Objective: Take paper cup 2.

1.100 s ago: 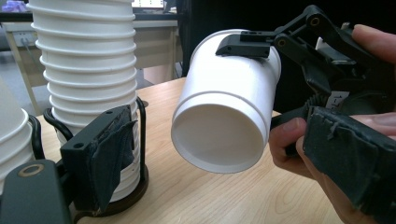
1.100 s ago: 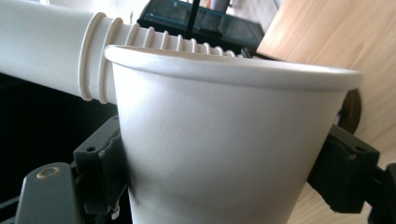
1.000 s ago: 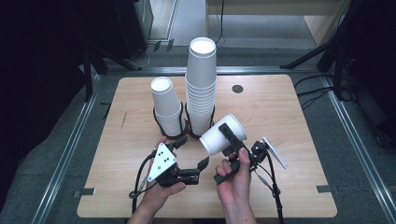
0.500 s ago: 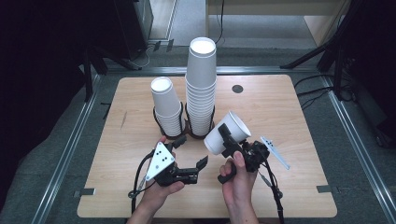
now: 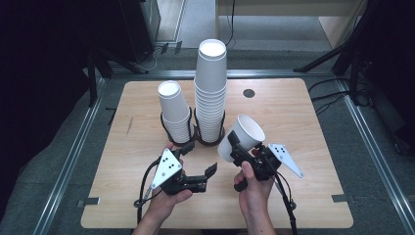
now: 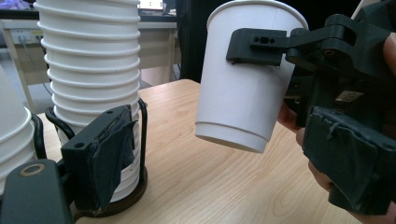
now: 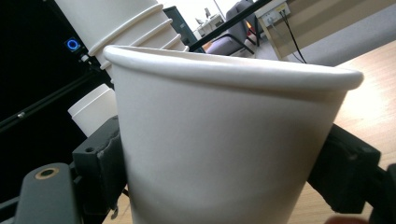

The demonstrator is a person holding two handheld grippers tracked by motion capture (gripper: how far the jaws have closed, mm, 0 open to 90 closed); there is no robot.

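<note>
My right gripper (image 5: 237, 147) is shut on a white paper cup (image 5: 243, 135), held tilted above the table with its mouth up and to the right. In the right gripper view the cup (image 7: 224, 149) sits between the two black jaws of the right gripper (image 7: 224, 177). To the left of it my left gripper (image 5: 199, 158) stands open near the table with nothing between its pads. The left gripper view has the held cup (image 6: 243, 84) ahead of the left gripper (image 6: 224, 163), apart from it, with the right gripper's jaw (image 6: 261, 44) clamped on its wall.
A tall stack of white cups (image 5: 211, 88) and a shorter stack (image 5: 174, 112) stand in black wire holders (image 5: 195, 134) at the table's middle. A round black hole (image 5: 249, 93) lies at the back right. The wooden tabletop (image 5: 313, 122) ends in metal rails.
The right hand has shifted slightly and rolled, so the cup is tipped a little more upright. The left gripper has kept still.
</note>
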